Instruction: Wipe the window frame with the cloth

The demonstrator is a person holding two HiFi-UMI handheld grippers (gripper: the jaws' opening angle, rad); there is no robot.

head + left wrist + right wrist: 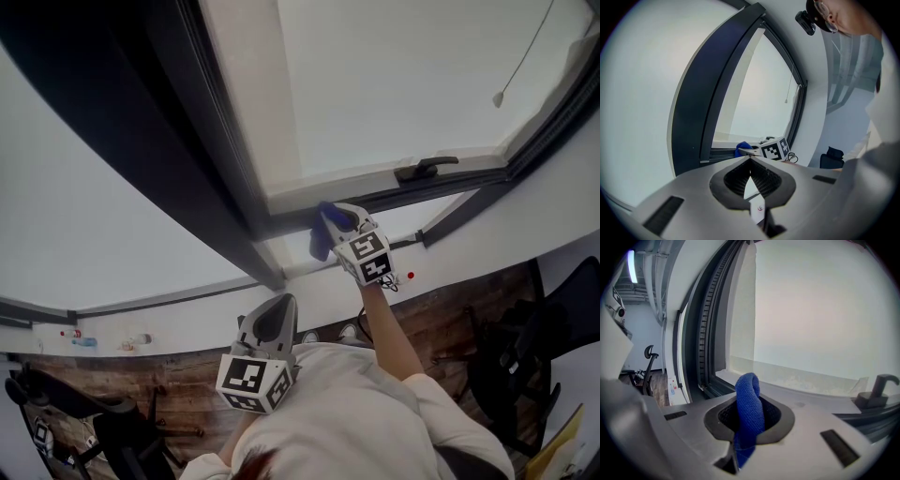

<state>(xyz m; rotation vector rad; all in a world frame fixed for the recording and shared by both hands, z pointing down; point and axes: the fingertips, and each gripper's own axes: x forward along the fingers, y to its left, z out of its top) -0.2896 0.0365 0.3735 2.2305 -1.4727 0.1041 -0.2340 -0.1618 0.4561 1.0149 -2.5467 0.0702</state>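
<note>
A blue cloth (321,234) is folded up between the jaws of my right gripper (332,216), which is shut on it. The cloth sits at the lower left corner of the window frame (330,189), where the pale bottom rail meets the dark upright (220,178); whether it touches the rail I cannot tell. In the right gripper view the cloth (749,411) stands up out of the jaws before the pale rail (797,380). My left gripper (279,307) hangs lower, near the person's chest, shut and empty. From the left gripper view (750,159) the cloth (742,149) shows far ahead.
A dark window handle (427,169) lies on the bottom rail to the right of the cloth. A blind cord pull (500,97) hangs before the glass. Below are a white sill (187,314), a wooden floor and dark office chairs (511,361).
</note>
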